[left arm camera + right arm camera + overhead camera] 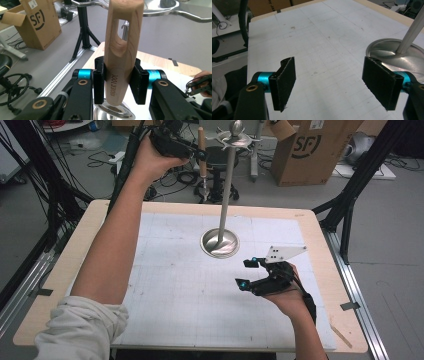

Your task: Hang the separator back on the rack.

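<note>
A wooden handle [121, 50] is gripped between the jaws of the left claw [119, 82], which is raised high above the far edge of the desk [60, 270]. The handle rises upright beyond the jaws, its slotted end level with the arms at the top of a metal stand [227, 185]; the stand's round base [112, 112] is seen directly below the claw. The right claw [332, 82] is held low over the desk with jaws spread wide and nothing between them, the stand's base just beside it.
</note>
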### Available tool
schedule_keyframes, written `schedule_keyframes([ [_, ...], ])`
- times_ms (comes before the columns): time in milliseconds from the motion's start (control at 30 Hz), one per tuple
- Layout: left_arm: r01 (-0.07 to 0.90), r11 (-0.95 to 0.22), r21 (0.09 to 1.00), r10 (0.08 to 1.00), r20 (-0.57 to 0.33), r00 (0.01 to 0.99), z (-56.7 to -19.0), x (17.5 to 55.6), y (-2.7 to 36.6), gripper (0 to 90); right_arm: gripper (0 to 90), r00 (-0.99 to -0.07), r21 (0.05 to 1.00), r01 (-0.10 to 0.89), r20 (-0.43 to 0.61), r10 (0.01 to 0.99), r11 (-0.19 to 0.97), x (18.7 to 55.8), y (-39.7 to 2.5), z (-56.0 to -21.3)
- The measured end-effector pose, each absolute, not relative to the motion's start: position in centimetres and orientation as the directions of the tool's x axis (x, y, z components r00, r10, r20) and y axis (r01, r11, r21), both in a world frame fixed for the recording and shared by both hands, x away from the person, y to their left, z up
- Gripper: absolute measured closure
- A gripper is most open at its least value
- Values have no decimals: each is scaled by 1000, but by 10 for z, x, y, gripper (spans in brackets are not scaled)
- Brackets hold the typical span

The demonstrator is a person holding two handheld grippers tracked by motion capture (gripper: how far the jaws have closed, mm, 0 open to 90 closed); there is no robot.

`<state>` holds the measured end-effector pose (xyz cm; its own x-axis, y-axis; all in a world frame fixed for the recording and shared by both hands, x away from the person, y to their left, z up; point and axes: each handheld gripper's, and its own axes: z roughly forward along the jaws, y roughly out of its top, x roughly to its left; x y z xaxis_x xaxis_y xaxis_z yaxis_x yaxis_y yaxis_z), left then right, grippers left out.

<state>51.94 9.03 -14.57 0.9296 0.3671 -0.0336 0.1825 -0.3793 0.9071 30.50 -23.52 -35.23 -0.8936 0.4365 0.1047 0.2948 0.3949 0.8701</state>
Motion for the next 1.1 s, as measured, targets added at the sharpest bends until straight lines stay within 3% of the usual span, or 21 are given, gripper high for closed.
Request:
schedule_keyframes([
  [567,194,-417,888,371,-29,928,-156,521,69,675,265,-898,869,291,104,428,400,306,-233,-353],
  [600,193,-413,890,371,-30,928,-156,521,68,666,265,-897,870,290,101,429,400,306,-233,-353],
  [667,192,-411,891,386,-21,922,-156,519,69,526,265,-898,868,293,106,427,401,307,-232,-353],
  [767,198,-414,889,388,-25,921,-157,513,77,462,265,-899,869,292,108,425,399,306,-232,-353],
  [1100,182,-367,912,402,-21,915,-166,479,124,414,264,-901,881,280,104,420,382,306,-234,-351],
])
